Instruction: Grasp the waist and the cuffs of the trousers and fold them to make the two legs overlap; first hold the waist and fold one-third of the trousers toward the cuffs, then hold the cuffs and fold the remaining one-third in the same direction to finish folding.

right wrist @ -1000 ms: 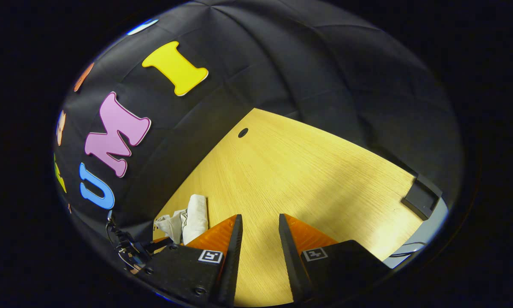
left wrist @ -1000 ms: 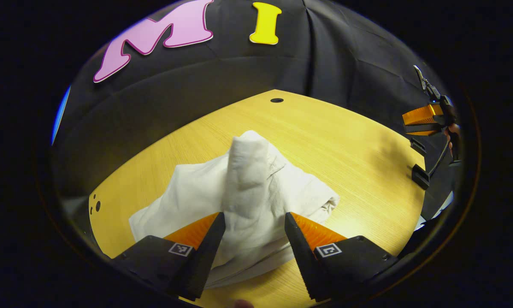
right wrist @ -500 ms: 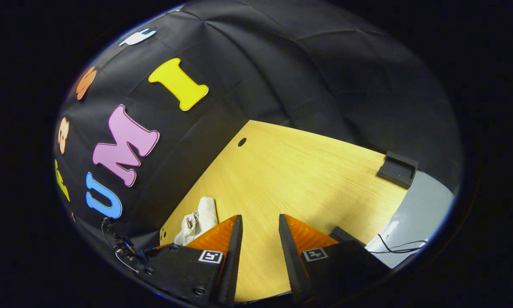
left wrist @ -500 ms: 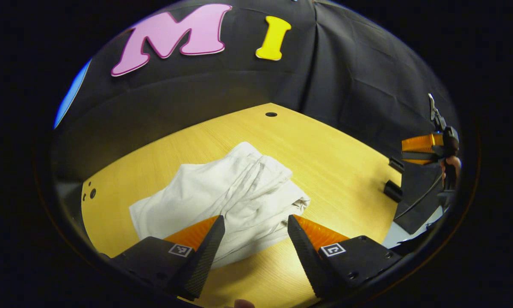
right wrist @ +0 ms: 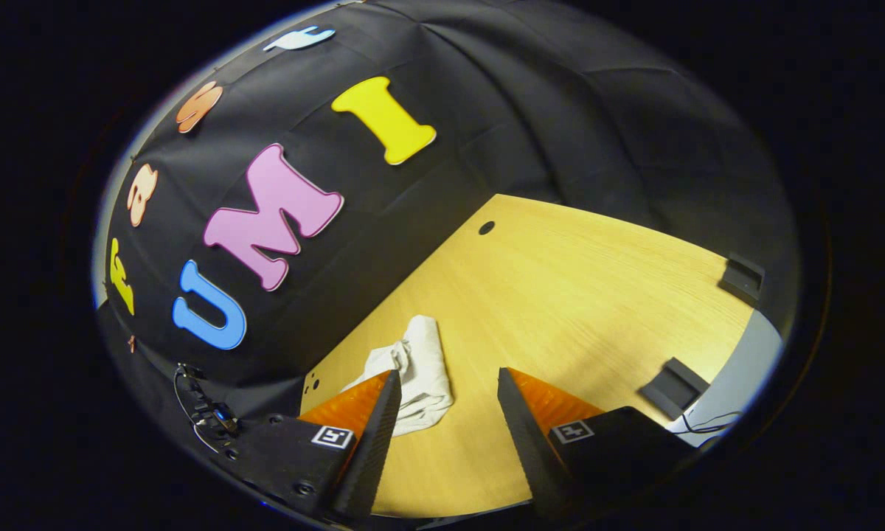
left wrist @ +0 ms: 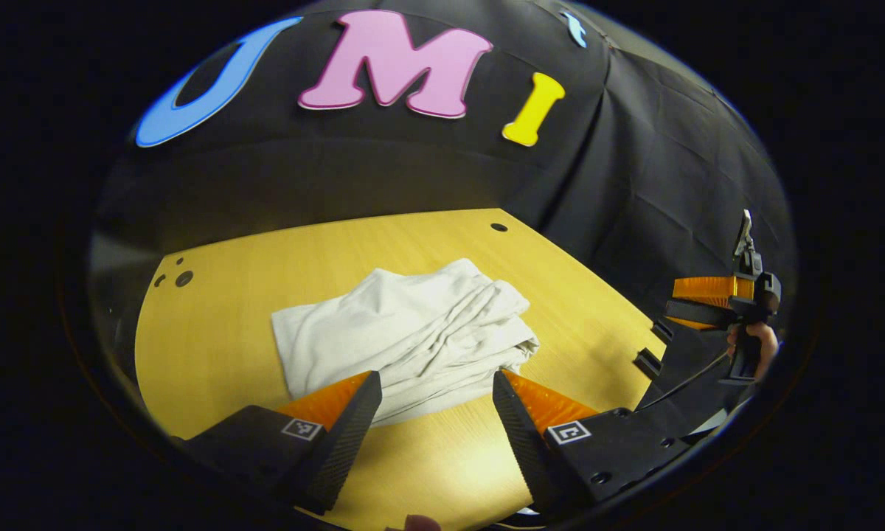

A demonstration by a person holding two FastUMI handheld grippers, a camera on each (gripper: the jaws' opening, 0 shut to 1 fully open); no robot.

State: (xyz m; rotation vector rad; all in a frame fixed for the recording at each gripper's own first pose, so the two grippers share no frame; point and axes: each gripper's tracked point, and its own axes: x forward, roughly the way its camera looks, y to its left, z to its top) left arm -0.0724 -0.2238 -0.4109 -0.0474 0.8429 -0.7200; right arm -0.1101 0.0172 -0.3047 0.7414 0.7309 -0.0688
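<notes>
You are holding both tools, the left tool [left wrist: 431, 413] and right tool [right wrist: 442, 413], apart and empty above the folded white cloth trousers [left wrist: 405, 332] lying on the yellow wooden surface [left wrist: 214, 332], so folding appears complete and only withdrawal remains.

No readable text; coded square markers on left gripper [left wrist: 433, 402], right gripper [right wrist: 446, 398].
</notes>
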